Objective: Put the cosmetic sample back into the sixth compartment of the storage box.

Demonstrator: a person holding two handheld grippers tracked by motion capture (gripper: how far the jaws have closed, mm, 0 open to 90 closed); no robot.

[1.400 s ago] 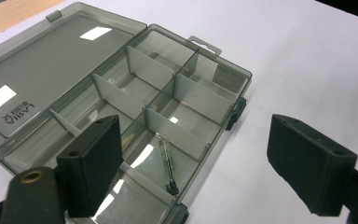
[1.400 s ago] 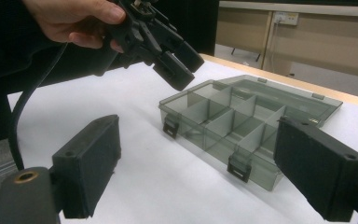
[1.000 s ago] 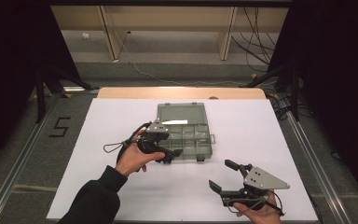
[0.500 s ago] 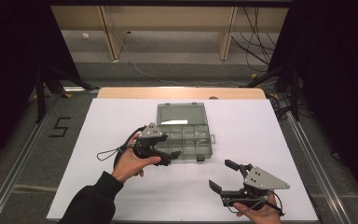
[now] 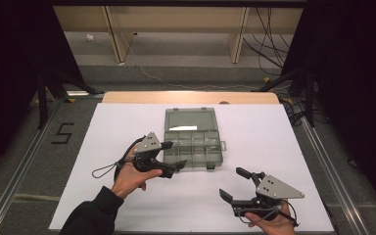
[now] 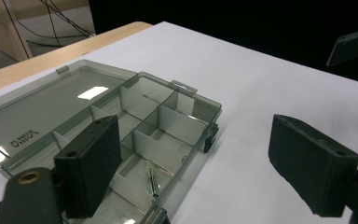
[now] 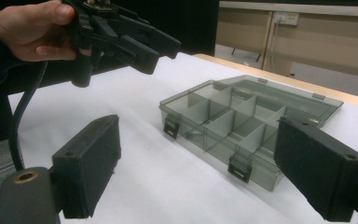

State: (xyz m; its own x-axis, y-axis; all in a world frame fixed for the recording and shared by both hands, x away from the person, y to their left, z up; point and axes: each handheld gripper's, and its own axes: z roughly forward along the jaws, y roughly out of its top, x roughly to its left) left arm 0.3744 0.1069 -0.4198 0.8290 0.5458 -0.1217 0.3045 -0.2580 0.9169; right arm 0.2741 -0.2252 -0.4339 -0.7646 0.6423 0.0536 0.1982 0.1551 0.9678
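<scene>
Left gripper (image 5: 173, 155) hovers spread at the near left corner of the open smoky-grey plastic compartment box (image 5: 193, 139); right gripper (image 5: 236, 184) waits spread, well apart.

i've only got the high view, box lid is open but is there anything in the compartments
Observer: Yes. The left gripper view shows a small slim clear item lying in one near compartment of the organizer box.
Operator: are the box latches up or down
Observer: The right gripper view shows both front latches hanging down, unfastened.
Operator: left gripper touching the box
Observer: No. The left gripper hangs above the white table beside the box, jaws open and empty.
</scene>
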